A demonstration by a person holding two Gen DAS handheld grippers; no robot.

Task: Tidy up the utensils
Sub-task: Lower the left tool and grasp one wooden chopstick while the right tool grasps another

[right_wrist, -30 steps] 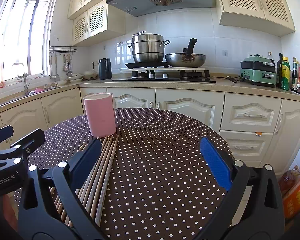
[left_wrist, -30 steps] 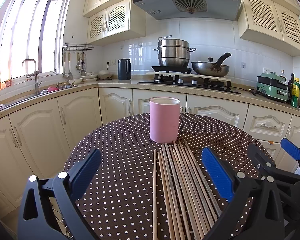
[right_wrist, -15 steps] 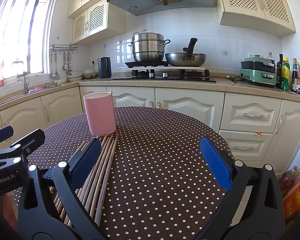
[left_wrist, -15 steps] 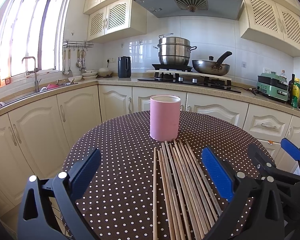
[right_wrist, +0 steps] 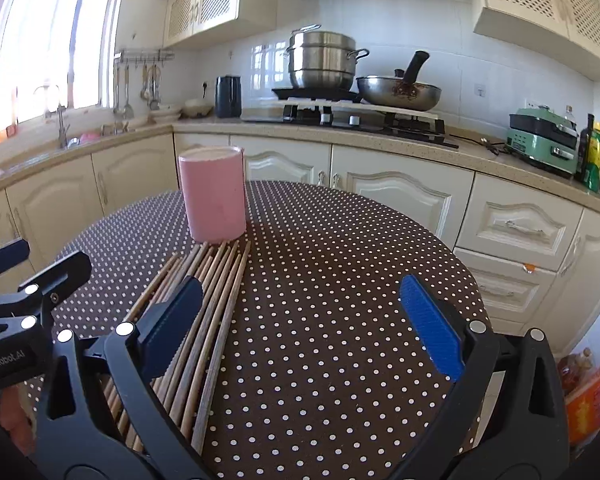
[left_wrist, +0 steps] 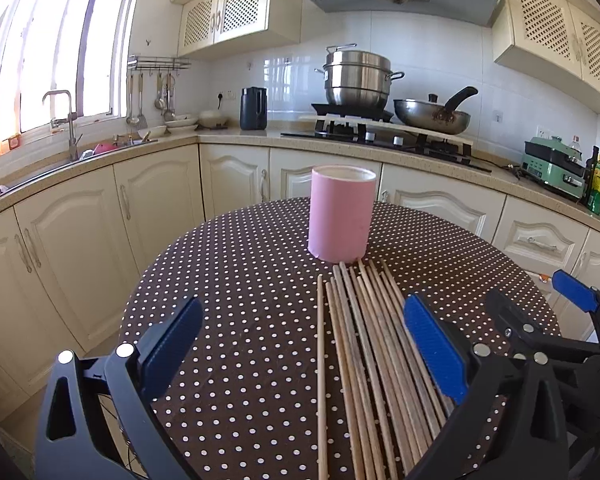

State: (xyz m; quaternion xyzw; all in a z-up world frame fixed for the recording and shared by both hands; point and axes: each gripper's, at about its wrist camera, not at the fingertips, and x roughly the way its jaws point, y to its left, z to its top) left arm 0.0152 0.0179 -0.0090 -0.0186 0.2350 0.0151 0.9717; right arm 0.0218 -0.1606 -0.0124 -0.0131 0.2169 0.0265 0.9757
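Several wooden chopsticks (left_wrist: pixel 364 352) lie side by side on a round table with a brown polka-dot cloth (left_wrist: pixel 240 288), pointing at an upright pink cylindrical holder (left_wrist: pixel 341 219). My left gripper (left_wrist: pixel 300 344) is open and empty above the near ends of the chopsticks. My right gripper (right_wrist: pixel 300 328) is open and empty over the table, to the right of the chopsticks (right_wrist: pixel 204 312) and the holder (right_wrist: pixel 213 195). Its left finger overlaps the chopsticks in view. The right gripper also shows at the right edge of the left wrist view (left_wrist: pixel 548 328).
Cream kitchen cabinets (left_wrist: pixel 80 232) and a counter curve behind the table. A stove with a steel pot (left_wrist: pixel 358 78) and a pan (left_wrist: pixel 432 114) stands at the back. A sink (left_wrist: pixel 60 152) lies at the left, a green appliance (left_wrist: pixel 554 166) and bottles at the right.
Both grippers have moved forward a little and tilted down toward the table. The holder and chopsticks appear closer. Both grippers stay open and nothing was picked up.
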